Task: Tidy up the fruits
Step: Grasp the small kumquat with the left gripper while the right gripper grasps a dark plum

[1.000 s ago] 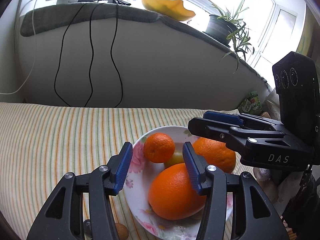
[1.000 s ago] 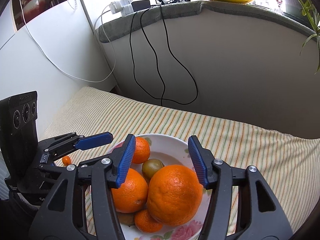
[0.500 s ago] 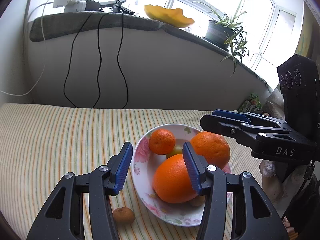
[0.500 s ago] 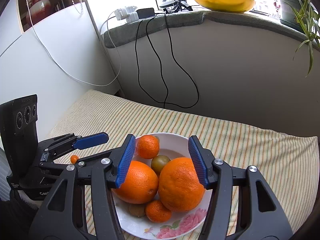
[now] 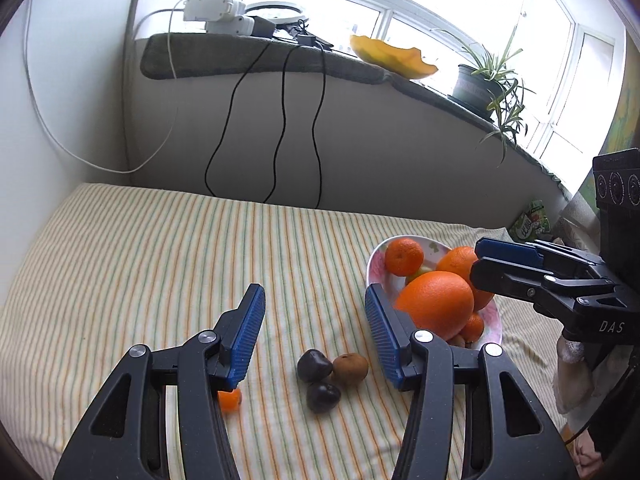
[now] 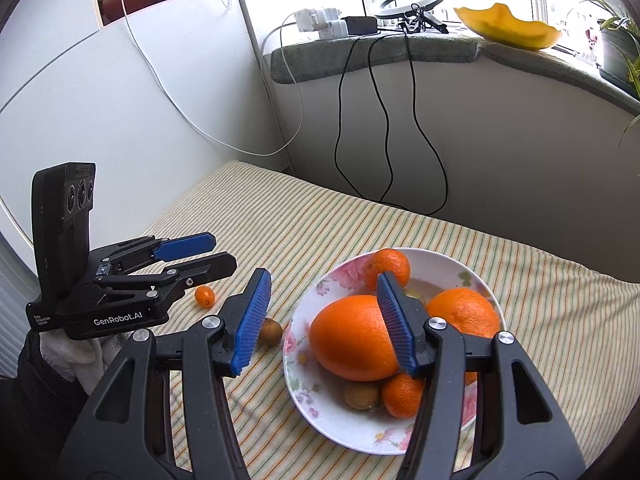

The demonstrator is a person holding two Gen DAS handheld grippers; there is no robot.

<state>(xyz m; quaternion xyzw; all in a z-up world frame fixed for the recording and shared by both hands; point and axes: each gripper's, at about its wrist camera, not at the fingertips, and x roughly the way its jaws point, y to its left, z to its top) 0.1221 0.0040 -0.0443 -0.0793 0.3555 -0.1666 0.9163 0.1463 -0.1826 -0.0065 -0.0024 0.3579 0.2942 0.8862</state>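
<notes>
Both tools have swung leftward since a second ago: the bowl, then centred between the left tool's fingers, now sits off to its right. Left to right in the left wrist view: a small orange fruit point(image 5: 230, 399) lies on the striped bed cover point(image 5: 160, 272), partly hidden behind the left finger. Left tool point(image 5: 315, 334) hangs above the cover, jaws partly apart, nothing between them. Under the gap lie two dark fruits point(image 5: 314, 365) point(image 5: 323, 397) and a brown one point(image 5: 351, 367), bunched together and touching. Floral bowl point(image 5: 374, 264) stands just right of them, heaped with a large orange point(image 5: 434, 305), a tangerine point(image 5: 404, 256) and more oranges behind. Right tool point(image 5: 478, 264) reaches in from the right edge over the bowl. In the right wrist view the right tool point(image 6: 322, 320) is also partly open and empty, hovering over the bowl's point(image 6: 460, 264) left rim.
</notes>
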